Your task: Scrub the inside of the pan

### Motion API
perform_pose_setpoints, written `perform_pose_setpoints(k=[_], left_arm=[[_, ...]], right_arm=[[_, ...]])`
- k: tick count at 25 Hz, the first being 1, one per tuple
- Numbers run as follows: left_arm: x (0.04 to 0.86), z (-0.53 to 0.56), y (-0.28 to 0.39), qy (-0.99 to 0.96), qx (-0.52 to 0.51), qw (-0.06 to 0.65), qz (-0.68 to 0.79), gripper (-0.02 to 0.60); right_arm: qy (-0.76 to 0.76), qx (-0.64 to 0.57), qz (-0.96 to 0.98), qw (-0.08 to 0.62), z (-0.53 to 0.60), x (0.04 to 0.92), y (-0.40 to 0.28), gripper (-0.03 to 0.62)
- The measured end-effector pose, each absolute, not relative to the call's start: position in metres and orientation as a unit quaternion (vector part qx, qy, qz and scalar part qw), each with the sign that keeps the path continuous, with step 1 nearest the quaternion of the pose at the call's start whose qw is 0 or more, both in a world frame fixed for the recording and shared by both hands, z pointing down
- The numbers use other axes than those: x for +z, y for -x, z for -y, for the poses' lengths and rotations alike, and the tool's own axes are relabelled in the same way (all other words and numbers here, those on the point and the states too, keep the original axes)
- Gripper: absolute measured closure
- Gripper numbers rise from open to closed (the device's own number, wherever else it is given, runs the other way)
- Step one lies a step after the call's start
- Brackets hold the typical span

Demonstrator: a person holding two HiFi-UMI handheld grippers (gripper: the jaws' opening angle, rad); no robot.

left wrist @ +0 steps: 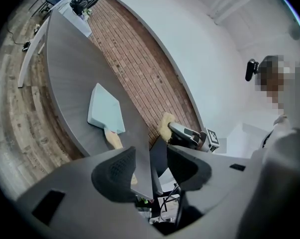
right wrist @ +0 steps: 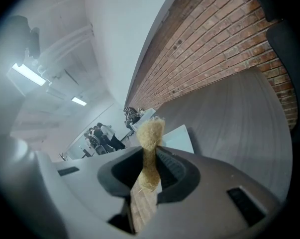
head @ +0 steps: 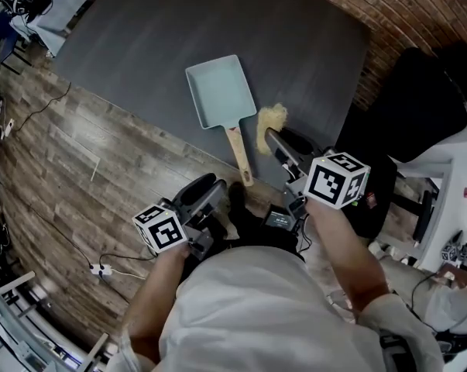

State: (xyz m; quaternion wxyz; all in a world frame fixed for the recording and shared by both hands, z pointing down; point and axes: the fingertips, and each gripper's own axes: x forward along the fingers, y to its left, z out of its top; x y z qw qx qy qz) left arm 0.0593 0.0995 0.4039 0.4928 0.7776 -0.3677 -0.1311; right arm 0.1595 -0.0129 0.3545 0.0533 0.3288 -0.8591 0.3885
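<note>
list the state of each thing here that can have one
pan: upright on the table, empty, untouched
scrubber: gripped, beside the pan's handle, not in the pan
left claw: open, empty
right claw: shut on the scrubber

Ahead of the jaws, the rectangular pan (head: pixel 220 91) is pale mint-blue and its handle (head: pixel 238 155) is light wood. Between the black-lined jaws of the grey right gripper (right wrist: pixel 150 158), the scrubber (right wrist: pixel 150 131) is straw-yellow. The table (head: pixel 179 29) is dark grey, and the wall (head: pixel 372 6) beyond is red-brown brick.
</note>
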Motion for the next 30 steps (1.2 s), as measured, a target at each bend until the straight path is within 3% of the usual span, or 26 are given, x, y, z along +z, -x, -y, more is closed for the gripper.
perform_pose_setpoints(k=[17, 30], left_arm=[[0.441, -0.082, -0.048, -0.795, -0.053, 0.532, 0.286, 0.347], [0.492, -0.047, -0.114, -0.772, -0.02, 0.576, 0.269, 0.3]], right_arm=[[-0.42, 0.344, 0.83, 0.125, 0.037, 0.372, -0.126, 0.51], [-0.406, 0.301, 0.826, 0.25, 0.116, 0.424, -0.09, 0.51]])
